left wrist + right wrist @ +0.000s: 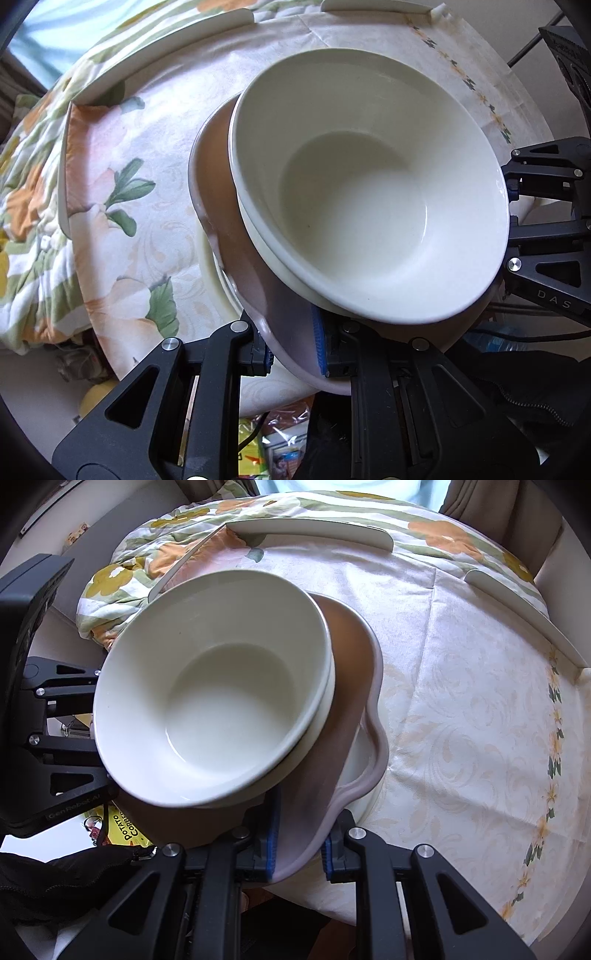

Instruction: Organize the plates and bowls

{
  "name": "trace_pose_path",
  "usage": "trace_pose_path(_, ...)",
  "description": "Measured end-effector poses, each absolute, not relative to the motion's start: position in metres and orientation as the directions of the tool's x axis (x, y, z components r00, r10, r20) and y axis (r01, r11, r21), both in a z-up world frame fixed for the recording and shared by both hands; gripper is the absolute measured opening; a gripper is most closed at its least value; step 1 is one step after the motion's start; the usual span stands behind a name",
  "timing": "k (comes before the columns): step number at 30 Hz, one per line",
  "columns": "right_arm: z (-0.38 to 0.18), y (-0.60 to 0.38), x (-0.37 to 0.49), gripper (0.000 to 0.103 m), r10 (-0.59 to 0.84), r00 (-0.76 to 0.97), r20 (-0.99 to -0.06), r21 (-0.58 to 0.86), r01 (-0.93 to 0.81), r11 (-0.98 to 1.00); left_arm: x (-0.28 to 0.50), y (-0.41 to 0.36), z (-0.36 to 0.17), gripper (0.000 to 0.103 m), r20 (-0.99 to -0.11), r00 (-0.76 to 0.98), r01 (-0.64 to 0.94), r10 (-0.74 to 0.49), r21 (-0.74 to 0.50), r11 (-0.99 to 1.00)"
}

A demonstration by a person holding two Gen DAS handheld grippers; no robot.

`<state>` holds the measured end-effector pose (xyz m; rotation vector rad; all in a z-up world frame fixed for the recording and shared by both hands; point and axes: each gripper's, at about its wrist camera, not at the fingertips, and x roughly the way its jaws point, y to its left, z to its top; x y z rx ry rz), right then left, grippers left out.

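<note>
Plates and bowls are mostly stacked near the table's (461,672) front edge: I have the brown plate (347,701) pinched by left gripper (291,354) and right gripper (297,853), nested white bowls (221,686) on top (white dish (360,775) beneath). I judge only setting down remains.

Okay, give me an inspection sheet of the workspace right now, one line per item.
Surface: round table under a pale floral tablecloth, white rails at its edge.
Job's things: two nested white bowls on a brown scalloped plate; something white lies beneath the plate.
Clutter: snack packets below the table edge.
Grippers: left tongs and right tongs each clamp the plate's rim from opposite sides.
Cables: a thin dark cable near the packets.
Surroundings: flowered quilt, curtains, window light.
</note>
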<state>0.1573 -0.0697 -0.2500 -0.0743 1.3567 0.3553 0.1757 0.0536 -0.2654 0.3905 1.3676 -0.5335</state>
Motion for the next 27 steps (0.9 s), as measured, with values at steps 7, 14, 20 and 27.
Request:
trace_pose_path(7, -0.249, -0.070, 0.158, 0.017, 0.204, 0.171, -0.964, 0.149, -0.290, 0.946, 0.180, 0.052, -0.266, 0.015, -0.991, 0.069, 0.556, -0.117, -0.059, 0.829)
trace_pose_path(14, -0.248, -0.070, 0.160, 0.017, 0.196, 0.156, -0.968, 0.146, -0.284, 0.948, 0.181, 0.050, -0.268, 0.016, -0.994, 0.024, 0.564, -0.107, -0.075, 0.823)
trace_pose_path(20, -0.249, -0.070, 0.163, 0.017, 0.185, 0.144, -0.972, 0.141, -0.271, 0.952, 0.176, 0.044, -0.266, 0.046, -0.988, 0.002, 0.587, -0.153, -0.123, 0.800)
trace_pose_path(27, -0.248, -0.071, 0.165, 0.017, 0.182, 0.121, -0.976, 0.148, -0.252, 0.956, 0.173, 0.039, -0.263, 0.050, -0.988, 0.011, 0.590, -0.152, -0.116, 0.799)
